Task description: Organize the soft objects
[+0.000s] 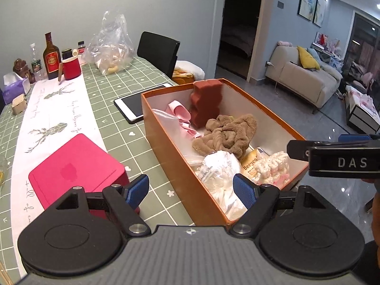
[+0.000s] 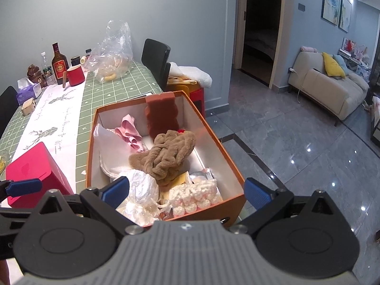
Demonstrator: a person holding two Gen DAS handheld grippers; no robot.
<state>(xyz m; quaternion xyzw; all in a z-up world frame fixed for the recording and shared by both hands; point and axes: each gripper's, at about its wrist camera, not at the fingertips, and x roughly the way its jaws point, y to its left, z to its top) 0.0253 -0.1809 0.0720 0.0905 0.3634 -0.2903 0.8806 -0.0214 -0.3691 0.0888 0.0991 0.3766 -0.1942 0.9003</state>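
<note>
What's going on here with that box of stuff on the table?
A person is holding a two-finger gripper in each hand over an orange box at the table's edge. It already holds soft things: a brown fuzzy cloth, a reddish-brown sponge, a pink fabric piece and a white knitted item. The left gripper and right gripper are both open, holding nothing.

The yellow packet (image 1: 249, 163) lies half buried under the brown towel (image 1: 225, 135), its print unreadable.
</note>
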